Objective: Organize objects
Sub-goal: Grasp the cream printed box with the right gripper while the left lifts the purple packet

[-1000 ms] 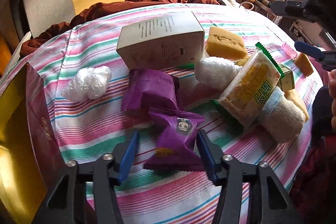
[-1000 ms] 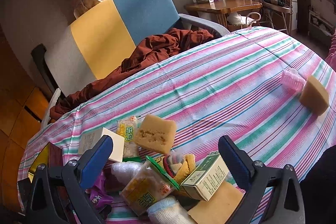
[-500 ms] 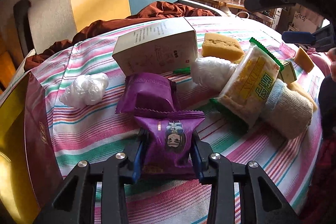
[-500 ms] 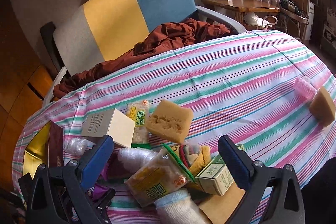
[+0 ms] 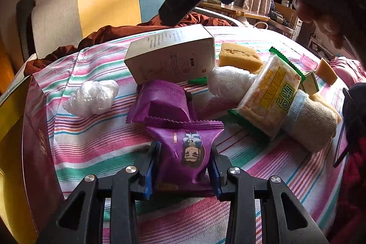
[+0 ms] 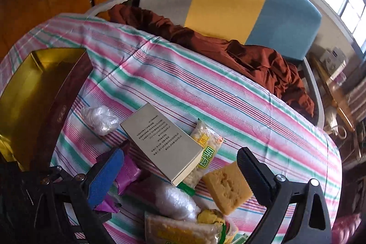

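A: How much of the sorting can be judged as done?

B: Very little. The gold-lined box (image 6: 29, 84) at the left edge of the right wrist view looks empty, as far as its inside is seen. Nearly everything is scattered on the striped tablecloth (image 5: 96, 148): a grey carton (image 5: 171, 56), a second purple packet (image 5: 161, 101), a clear plastic wad (image 5: 91, 96), a yellow sponge (image 5: 239, 56), a green-edged cracker pack (image 5: 270, 95) and a rolled sock (image 5: 313, 120).

A: What is in hand?

B: A purple snack packet (image 5: 185, 152) is clamped in the left gripper (image 5: 184, 166), low in the centre of the left wrist view. The blue pads (image 5: 152, 166) are pressed against its sides, so the jaws are narrow and closed on it. Whether it has left the cloth cannot be told.

A: And the other tongs?

B: The right gripper (image 6: 180, 173) is held wide with nothing between its fingers, tilted steeply down above the carton and sponge. In the left wrist view it fills the upper right.

A: What remains?

B: Seemingly, the packet is to be carried to the box, then the rest.
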`<state>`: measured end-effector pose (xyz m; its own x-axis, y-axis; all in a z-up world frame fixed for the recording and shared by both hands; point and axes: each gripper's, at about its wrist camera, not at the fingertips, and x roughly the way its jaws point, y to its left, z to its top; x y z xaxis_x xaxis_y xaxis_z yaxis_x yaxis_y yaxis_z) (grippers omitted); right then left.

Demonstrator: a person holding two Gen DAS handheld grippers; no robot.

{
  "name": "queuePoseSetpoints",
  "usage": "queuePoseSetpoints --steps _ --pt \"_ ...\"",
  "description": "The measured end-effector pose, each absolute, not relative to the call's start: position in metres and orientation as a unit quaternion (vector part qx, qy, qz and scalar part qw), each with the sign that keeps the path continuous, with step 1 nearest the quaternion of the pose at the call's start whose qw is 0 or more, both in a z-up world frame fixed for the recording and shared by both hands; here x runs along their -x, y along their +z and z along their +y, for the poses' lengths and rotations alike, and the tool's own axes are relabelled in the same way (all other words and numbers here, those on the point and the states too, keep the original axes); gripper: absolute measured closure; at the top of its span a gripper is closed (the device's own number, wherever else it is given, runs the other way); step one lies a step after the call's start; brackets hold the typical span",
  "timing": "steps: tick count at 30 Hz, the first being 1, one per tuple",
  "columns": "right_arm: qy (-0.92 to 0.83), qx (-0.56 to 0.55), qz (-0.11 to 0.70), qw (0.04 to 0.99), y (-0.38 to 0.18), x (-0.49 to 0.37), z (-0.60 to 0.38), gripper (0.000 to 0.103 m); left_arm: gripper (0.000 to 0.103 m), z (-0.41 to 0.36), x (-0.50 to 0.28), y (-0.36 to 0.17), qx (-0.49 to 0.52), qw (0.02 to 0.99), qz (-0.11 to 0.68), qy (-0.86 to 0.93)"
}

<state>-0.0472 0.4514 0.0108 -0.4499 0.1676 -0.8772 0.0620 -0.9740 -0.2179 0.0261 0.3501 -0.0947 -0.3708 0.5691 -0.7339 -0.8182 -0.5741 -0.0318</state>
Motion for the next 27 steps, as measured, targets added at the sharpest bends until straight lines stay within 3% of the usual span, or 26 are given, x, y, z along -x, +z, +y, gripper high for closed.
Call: queuePoseSetpoints --steps 7,8,9,11,23,27 --pt "0.782 0.593 -0.193 -0.009 -0.025 0.084 0.436 0.004 0.063 0.35 -0.023 -0.095 0.363 0.432 0.164 0.809" --pt "0.777 0.599 -0.195 -0.006 -0.029 0.087 0.437 0.014 0.063 0.35 -0.023 -0.095 0.363 0.432 0.164 0.809" --pt "0.773 0.605 -0.19 -0.007 -0.032 0.088 0.437 0.035 0.063 0.35 -0.022 -0.095 0.363 0.432 0.163 0.809" --pt "0.776 0.606 -0.175 -0.009 -0.033 0.085 0.438 0.052 0.063 0.35 -0.022 -0.095 0.364 0.433 0.161 0.809" --pt "0.867 0.49 0.07 0.062 -0.026 0.01 0.479 0.053 0.063 0.35 -0.022 -0.095 0.362 0.432 0.162 0.81" --pt "0.862 0.493 0.067 0.094 -0.035 0.006 0.487 0.053 0.063 0.351 -0.023 -0.094 0.356 0.428 0.172 0.813"
